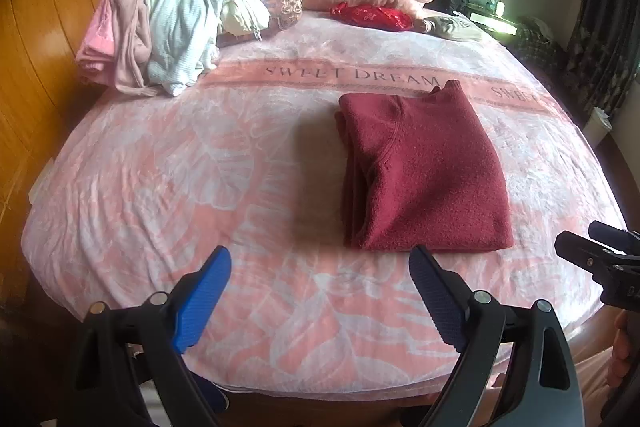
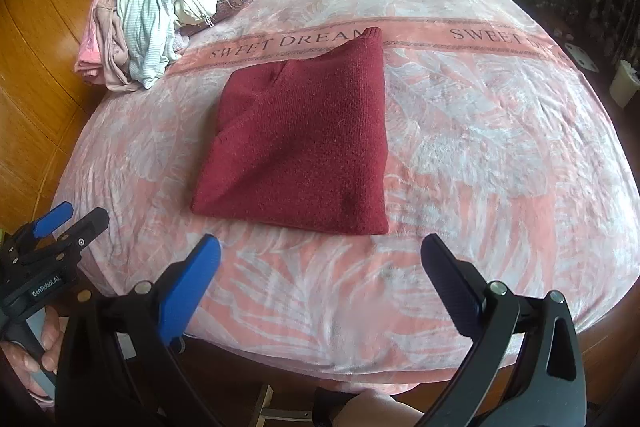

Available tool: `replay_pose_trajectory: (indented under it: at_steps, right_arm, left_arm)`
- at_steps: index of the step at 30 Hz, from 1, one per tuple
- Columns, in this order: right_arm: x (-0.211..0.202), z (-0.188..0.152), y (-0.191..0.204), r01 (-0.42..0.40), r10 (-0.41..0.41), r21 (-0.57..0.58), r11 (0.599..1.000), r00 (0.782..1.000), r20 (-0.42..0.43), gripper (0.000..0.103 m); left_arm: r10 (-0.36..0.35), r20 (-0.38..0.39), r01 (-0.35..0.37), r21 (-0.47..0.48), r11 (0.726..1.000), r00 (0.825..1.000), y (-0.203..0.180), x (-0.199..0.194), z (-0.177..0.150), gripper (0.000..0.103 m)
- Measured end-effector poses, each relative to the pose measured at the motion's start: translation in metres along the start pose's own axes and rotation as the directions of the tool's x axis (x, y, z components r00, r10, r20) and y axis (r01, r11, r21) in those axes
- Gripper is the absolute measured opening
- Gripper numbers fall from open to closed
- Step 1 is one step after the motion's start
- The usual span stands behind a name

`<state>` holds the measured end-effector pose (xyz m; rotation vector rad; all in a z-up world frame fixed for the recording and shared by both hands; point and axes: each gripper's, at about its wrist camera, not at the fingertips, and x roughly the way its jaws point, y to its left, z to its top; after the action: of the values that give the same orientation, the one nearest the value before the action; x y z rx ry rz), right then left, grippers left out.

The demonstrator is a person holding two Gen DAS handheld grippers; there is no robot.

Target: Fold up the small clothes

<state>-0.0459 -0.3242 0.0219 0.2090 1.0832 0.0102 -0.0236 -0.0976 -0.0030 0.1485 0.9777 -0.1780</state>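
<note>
Left wrist: both grippers' jaws wide open, empty, w/ folded maroon sweater untouched.

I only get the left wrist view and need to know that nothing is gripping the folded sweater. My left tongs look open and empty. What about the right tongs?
Observer: The right tongs are wide open with nothing between the fingers. They are short of the sweater's near edge, over the bed cover.
Operator: How do my left tongs sit, seen from outside?
Observer: The left tongs are off to the sweater's left at the bed's near edge, clear of the cloth. A hand grips their handle.
</note>
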Motion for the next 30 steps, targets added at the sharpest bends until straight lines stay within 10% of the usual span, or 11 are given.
replay_pose_trajectory:
  at_steps: [30]
  right_arm:
    - [0.014,0.000,0.011,0.016,-0.018,-0.045,0.999,0.999,-0.046,0.100]
  left_arm:
    - [0.008,-0.073,-0.008,0.002,1.000,0.997,-0.003,0.022,-0.005,0.092]
